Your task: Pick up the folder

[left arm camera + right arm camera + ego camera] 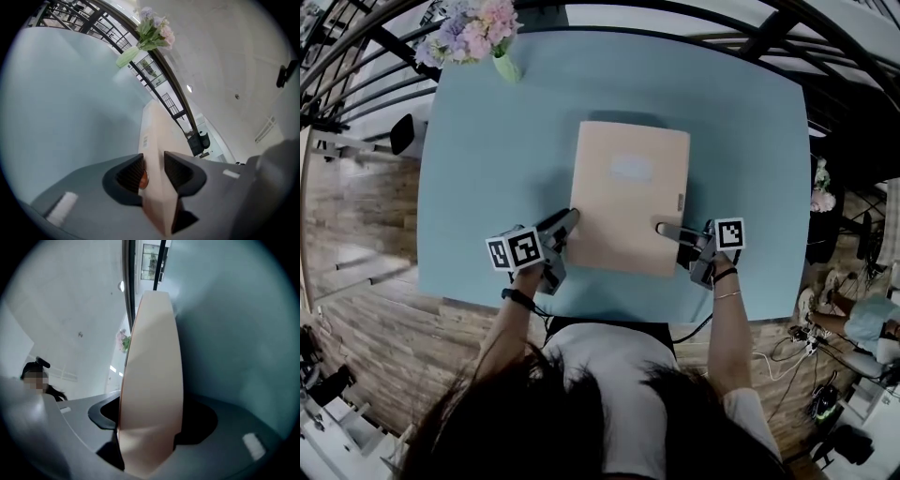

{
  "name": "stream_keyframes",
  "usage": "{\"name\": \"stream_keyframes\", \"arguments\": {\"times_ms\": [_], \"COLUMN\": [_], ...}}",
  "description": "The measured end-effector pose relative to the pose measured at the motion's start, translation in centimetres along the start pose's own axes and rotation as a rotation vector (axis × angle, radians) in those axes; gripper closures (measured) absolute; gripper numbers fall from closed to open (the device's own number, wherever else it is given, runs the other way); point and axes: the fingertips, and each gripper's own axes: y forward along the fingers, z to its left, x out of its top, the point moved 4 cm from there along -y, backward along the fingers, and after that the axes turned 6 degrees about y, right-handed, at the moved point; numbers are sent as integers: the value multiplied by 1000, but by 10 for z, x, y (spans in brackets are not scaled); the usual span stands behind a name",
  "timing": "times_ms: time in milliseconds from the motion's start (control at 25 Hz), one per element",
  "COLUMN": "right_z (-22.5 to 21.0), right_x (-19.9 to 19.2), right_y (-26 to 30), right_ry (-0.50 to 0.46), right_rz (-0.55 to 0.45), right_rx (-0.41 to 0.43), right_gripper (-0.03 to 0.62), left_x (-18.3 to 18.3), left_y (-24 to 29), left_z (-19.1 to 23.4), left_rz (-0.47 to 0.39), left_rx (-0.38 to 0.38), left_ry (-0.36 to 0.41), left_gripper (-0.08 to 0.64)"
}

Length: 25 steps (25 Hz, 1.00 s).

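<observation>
A peach folder point(628, 197) lies over the middle of the light blue table point(487, 169), its long side running away from me. My left gripper point(570, 220) is shut on the folder's left edge near the front corner. In the left gripper view the folder point(159, 136) stands edge-on between the dark pads point(129, 174) of that gripper point(153, 171). My right gripper point(661, 228) is shut on the right edge near the front. There the folder point(154, 357) fills the gap in that gripper point(150, 420). I cannot tell whether the folder is off the table.
A green vase of pink and purple flowers point(478, 33) stands at the table's far left corner, also in the left gripper view point(150, 35). Black railings point(356, 66) run behind the table. A seated person point(872, 319) and cables are on the floor at right.
</observation>
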Motion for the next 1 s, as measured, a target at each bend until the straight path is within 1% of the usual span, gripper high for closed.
{"name": "stream_keyframes", "arguments": {"times_ms": [80,160,400,600,680,760,880,1000], "right_z": [2,3,3,5,8,11,15,25], "right_x": [7,11,12,11,11,11,13,14], "right_y": [4,9,11,13,14,15,12,8], "right_ry": [-26,-22,-36,-41,-51,-57,-74,-115], "right_rz": [-74,-106,-92,-97,-94,-97,-109,-122], "right_rx": [12,21,-9,-18,-18,-23,-35,-28], "right_gripper": [304,304,304,319,322,324,324,325], "left_x": [1,2,2,2,4,8,14,23], "left_y": [1,2,1,-1,-3,-4,-5,-10], "left_z": [0,0,-1,1,1,-1,-3,-6], "left_rz": [-4,-4,-5,-18,-27,-37,-56,-84], "left_rx": [-3,-4,-6,-22,-29,-26,-5,20], "left_ry": [-5,-5,-6,-20,-5,29,58,84], "left_gripper": [368,368,368,368,367,367,375,379]}}
